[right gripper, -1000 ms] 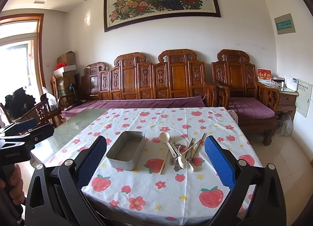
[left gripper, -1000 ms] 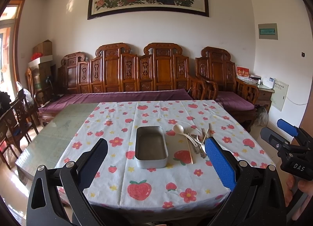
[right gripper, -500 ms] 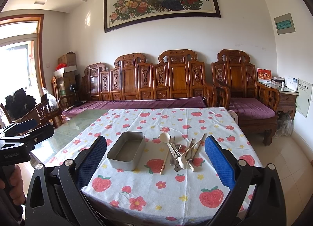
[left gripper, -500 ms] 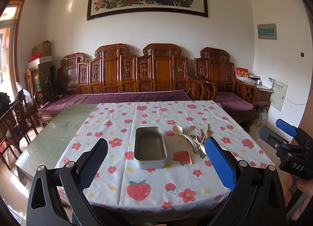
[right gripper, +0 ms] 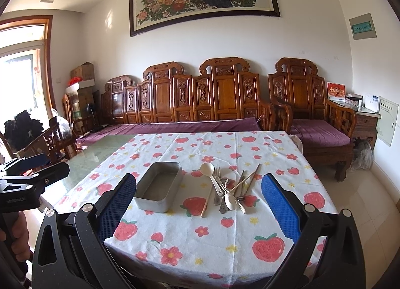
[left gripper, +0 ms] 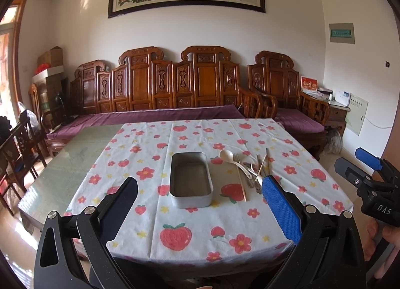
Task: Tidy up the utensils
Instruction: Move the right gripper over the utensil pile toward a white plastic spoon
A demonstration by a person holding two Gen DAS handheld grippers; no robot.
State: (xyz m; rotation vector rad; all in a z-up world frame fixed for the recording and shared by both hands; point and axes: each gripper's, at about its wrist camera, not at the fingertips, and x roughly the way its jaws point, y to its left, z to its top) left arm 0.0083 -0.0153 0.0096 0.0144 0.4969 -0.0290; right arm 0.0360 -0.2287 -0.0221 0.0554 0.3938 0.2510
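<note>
An empty rectangular metal tin point(left gripper: 190, 179) point(right gripper: 159, 186) sits mid-table on the strawberry-print cloth. Just right of it lies a loose pile of utensils point(left gripper: 250, 171) point(right gripper: 231, 189): a cream spoon point(left gripper: 226, 155) point(right gripper: 208, 169), a fork, metal spoons and wooden chopsticks point(right gripper: 207, 201). My left gripper point(left gripper: 200, 204) hangs open above the near table edge, facing the tin. My right gripper point(right gripper: 197, 204) is open too, short of the near edge and facing the pile. Neither holds anything. Each gripper shows at the edge of the other's view.
The table point(left gripper: 62, 164) has bare glass left of the cloth. A carved wooden sofa point(left gripper: 175, 89) with purple cushions stands behind it, a wooden armchair point(right gripper: 312, 114) at back right, dining chairs point(left gripper: 20, 149) at left. A person's hand point(left gripper: 375, 236) holds the right gripper's handle.
Both grippers have eased slightly closer to the table, so the tin and utensils sit a little nearer in view. Nothing on the table has moved.
</note>
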